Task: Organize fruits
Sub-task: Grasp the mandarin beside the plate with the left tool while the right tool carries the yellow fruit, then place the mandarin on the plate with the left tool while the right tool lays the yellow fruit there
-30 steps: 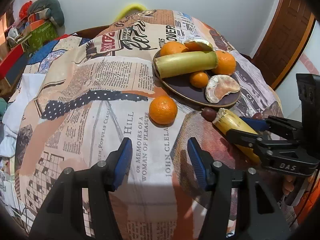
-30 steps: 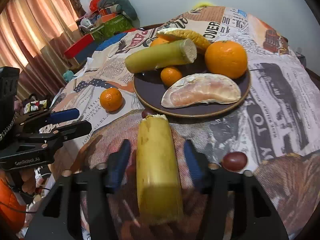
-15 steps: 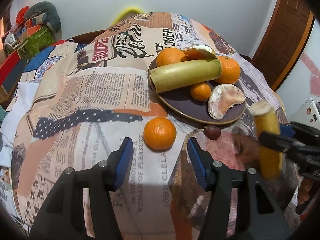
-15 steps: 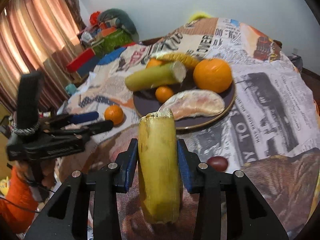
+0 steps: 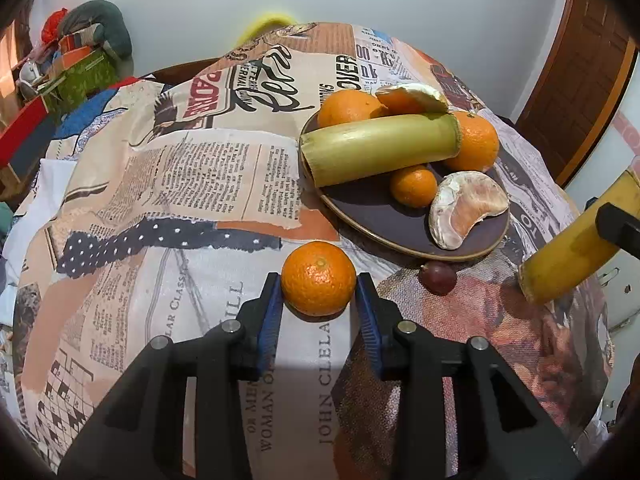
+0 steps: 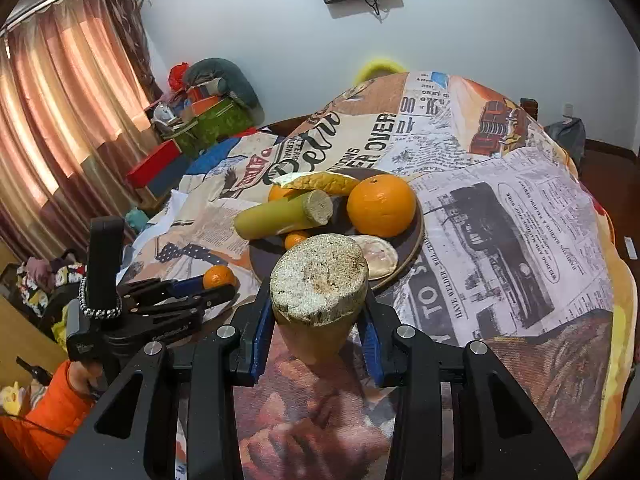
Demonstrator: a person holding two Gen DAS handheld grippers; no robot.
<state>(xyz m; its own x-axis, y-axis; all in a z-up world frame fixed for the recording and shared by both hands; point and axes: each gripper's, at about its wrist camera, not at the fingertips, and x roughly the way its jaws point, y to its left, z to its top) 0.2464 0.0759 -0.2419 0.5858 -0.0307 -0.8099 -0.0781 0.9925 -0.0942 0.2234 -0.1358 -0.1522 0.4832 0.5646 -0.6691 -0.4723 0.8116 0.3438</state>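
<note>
A small mandarin (image 5: 318, 272) lies on the newspaper-print cloth in front of a dark plate (image 5: 360, 208). My left gripper (image 5: 319, 282) has its jaws closing, and both blue pads touch the mandarin's sides. The right wrist view shows that gripper (image 6: 218, 286) low at the left around the mandarin (image 6: 219, 276). My right gripper (image 6: 318, 308) is shut on a yellow cane piece (image 6: 320, 276), held above the cloth with its cut end facing the camera. The plate holds a green cane piece (image 5: 380, 148), two large oranges, a small mandarin (image 5: 414, 186) and a peeled segment (image 5: 466, 210).
A dark red grape (image 5: 438, 278) rests on the cloth near the plate's front rim. Boxes and cushions (image 5: 80, 68) pile up beyond the table at the back left. A wooden door (image 5: 580, 80) stands at the right. An orange sleeve (image 6: 40, 412) shows behind the left gripper.
My left gripper moved forward to the mandarin and its jaws narrowed onto it. My right gripper lifted the yellow cane piece off the cloth and tipped its cut end up.
</note>
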